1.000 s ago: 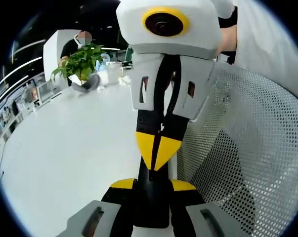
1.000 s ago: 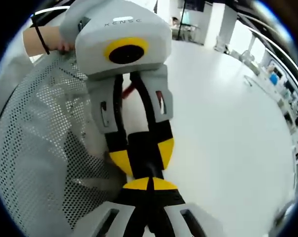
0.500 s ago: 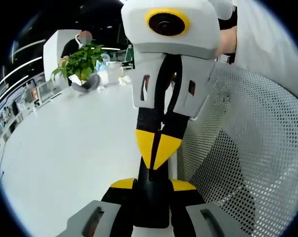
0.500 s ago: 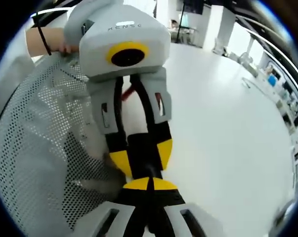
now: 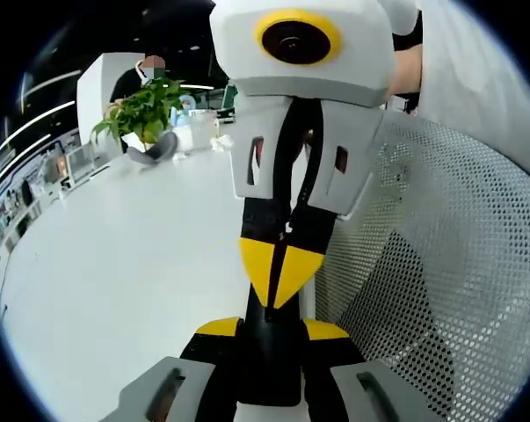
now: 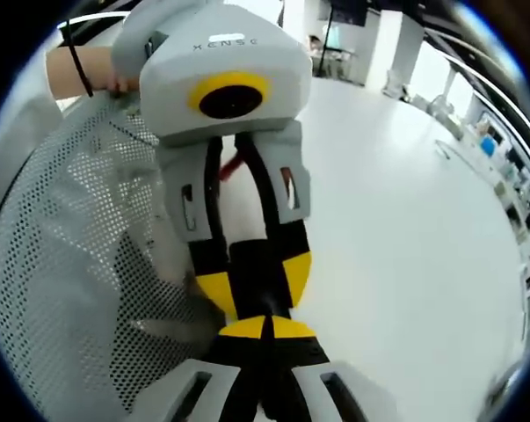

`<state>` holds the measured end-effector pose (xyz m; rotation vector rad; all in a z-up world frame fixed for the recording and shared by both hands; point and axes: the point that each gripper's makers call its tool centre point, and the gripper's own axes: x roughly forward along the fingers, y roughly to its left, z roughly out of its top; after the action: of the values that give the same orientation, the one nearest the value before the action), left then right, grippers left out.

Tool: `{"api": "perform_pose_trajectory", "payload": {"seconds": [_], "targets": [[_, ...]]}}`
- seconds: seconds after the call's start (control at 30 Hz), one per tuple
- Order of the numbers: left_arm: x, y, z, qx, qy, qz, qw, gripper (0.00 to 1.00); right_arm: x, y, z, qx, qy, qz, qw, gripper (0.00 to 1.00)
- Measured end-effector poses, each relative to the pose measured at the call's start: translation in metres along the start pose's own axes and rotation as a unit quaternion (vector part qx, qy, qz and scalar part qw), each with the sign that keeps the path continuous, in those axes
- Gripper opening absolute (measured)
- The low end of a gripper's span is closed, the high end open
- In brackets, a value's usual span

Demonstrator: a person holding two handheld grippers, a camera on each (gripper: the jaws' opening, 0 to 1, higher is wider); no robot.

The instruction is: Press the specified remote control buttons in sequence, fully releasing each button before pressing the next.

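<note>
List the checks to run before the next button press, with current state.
1. Left tongs hold on the black remote: ok, jaws shut on it from both sides.
2. Right tongs shaped for pressing: ok, jaws together into one yellow tip.
3. Last button fully released: cannot tell. In both views the right tip meets the remote with no gap to judge.
4. Target button under the tip: cannot tell, since the buttons are hidden behind the tongs.
5. Remote kept visible: not ok, as just a narrow black strip shows between the jaws.
6. White table beneath the tongs: ok, bare near the remote.
</note>
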<state>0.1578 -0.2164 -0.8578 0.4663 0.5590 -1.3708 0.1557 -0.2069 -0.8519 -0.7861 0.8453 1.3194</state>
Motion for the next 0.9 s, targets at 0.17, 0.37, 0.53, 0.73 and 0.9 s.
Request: {"api": "perform_pose_trajectory", "payload": {"seconds": [0.17, 0.37, 0.53, 0.73, 0.9], "targets": [[-0.0001, 0.0000, 0.0002, 0.000, 0.000, 0.000, 1.0000, 0.25, 0.0005, 0.0006, -0.0006, -0.023, 0.011, -0.003, 0.9997, 0.00], [-0.0001, -0.0002, 0.0002, 0.000, 0.000, 0.000, 1.0000, 0.25, 0.0009, -0.0003, -0.0008, -0.016, 0.013, -0.001, 0.9998, 0.00], [0.0001, -0.0004, 0.0001, 0.000, 0.000, 0.000, 1.0000, 0.25, 0.0013, -0.0007, -0.0005, -0.001, 0.019, 0.005, 0.9998, 0.00], [0.0002, -0.0009, 0.0001, 0.000, 0.001, 0.000, 1.0000, 0.25, 0.0020, 0.0006, -0.0007, -0.014, 0.037, 0.006, 0.9992, 0.00], [0.0003, -0.0008, -0.0001, 0.001, 0.002, 0.001, 1.0000, 0.25, 0.0026, 0.0014, -0.0006, -0.064, 0.054, 0.014, 0.9964, 0.00]]}}
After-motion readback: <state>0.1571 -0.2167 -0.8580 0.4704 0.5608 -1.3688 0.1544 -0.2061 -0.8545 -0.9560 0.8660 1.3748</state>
